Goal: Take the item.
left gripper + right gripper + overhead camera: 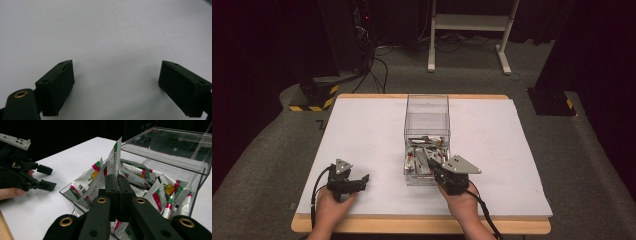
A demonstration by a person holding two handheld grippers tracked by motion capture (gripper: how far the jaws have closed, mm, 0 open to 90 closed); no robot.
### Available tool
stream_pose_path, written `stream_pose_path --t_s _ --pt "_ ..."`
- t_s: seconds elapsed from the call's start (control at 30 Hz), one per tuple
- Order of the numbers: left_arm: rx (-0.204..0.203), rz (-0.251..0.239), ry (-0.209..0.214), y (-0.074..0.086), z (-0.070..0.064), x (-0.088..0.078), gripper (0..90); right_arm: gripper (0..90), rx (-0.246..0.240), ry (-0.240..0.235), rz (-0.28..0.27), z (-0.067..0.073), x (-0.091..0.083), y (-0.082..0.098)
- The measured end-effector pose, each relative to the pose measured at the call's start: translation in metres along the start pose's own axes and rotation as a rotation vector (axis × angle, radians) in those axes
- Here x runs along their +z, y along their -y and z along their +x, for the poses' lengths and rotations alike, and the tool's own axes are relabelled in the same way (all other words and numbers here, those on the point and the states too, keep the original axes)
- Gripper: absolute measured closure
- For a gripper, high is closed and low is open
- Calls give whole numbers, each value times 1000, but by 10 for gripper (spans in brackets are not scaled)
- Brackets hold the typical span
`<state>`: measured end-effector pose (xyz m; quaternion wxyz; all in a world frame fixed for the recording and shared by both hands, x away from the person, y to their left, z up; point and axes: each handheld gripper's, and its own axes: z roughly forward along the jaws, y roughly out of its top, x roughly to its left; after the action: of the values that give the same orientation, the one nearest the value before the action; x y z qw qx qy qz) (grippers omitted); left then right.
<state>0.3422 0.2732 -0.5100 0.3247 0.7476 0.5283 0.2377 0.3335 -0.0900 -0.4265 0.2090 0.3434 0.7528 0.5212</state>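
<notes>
well, the right gripper (pixel 116 180) at lower centre has its jaws pinched on a sachet (pixel 114 157) standing upright over the clear box (pixel 427 120) mid-table. the left gripper (pixel 357 184), lower left, rests on the white table (pixel 362 130), jaws spread wide, nothing between.

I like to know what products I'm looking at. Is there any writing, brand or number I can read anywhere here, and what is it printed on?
None can be read.
Sachets in the clear box: printed marks beside a yellow flower picture, too blurred to read.
Sachet in the right gripper: print along its edge, too small to read.
</notes>
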Motion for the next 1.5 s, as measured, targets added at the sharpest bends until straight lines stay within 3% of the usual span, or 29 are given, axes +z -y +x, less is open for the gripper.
stream_pose_path --t_s 1.5 --pt "-1 0 0 0 0 0 134 899 -1 26 -100 -10 -21 -15"
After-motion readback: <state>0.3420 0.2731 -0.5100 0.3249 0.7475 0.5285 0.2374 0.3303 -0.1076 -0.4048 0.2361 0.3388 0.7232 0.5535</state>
